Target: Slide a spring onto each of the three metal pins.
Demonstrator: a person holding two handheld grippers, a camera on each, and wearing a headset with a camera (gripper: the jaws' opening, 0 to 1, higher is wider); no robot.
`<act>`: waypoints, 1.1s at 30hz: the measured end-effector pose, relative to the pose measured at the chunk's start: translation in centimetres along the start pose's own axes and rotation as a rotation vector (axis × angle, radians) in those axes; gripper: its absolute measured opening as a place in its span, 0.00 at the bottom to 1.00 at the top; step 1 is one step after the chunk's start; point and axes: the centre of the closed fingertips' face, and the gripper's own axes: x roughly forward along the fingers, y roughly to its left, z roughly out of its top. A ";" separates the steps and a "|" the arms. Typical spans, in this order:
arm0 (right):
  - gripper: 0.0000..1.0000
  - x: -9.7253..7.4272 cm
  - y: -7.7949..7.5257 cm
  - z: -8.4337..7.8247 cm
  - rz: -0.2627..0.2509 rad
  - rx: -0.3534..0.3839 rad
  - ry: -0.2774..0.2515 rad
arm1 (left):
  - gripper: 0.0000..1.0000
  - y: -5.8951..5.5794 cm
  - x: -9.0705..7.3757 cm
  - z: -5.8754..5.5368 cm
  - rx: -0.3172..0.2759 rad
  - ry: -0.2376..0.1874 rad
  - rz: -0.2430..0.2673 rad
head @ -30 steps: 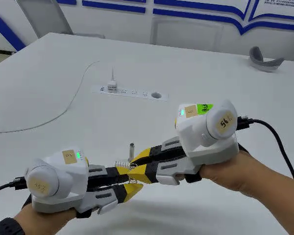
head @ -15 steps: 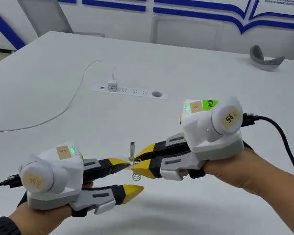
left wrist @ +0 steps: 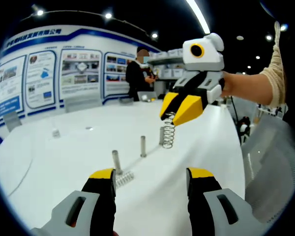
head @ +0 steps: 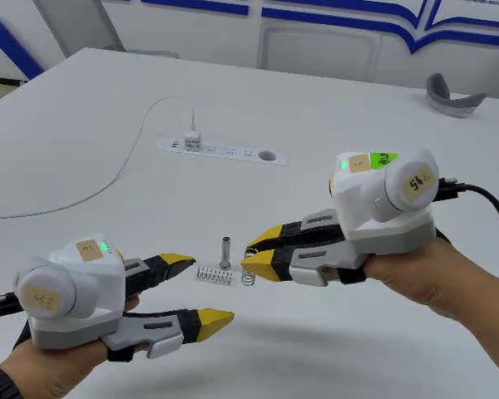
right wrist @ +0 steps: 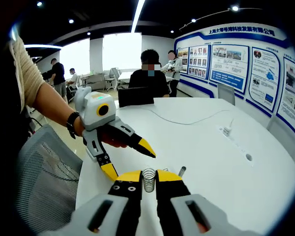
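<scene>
White table (head: 83,125) with a power strip (head: 220,154) further back, blue-and-white display boards around the room. The right gripper (head: 251,259) is clenched on a spring (head: 248,278), which hangs from its yellow tips just to the right of an upright metal pin (head: 225,251). You can see the grip best in the right gripper view, coil pinched right between the tips (right wrist: 148,179). The left gripper (head: 198,289) is spread wide, nothing in it, sitting low and off to the side. A loose spring (head: 214,275) lies flat on the table by the pin's base. In the left gripper view, a near pin (left wrist: 117,161) and a far pin (left wrist: 143,146) stand upright. Can't tell if the held spring touches the table.
</scene>
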 end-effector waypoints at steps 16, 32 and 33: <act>0.11 -3.0 -6.0 0.1 -0.164 0.047 -0.037 | 0.66 0.7 -0.3 -0.2 -0.008 0.005 0.028; 0.11 -1.4 -8.7 -2.6 -0.238 0.108 -0.012 | 0.68 1.0 -0.6 -0.4 -0.016 0.008 0.042; 0.11 -1.3 -8.8 -2.9 -0.240 0.112 -0.008 | 0.68 1.1 -0.6 -0.4 -0.015 0.008 0.042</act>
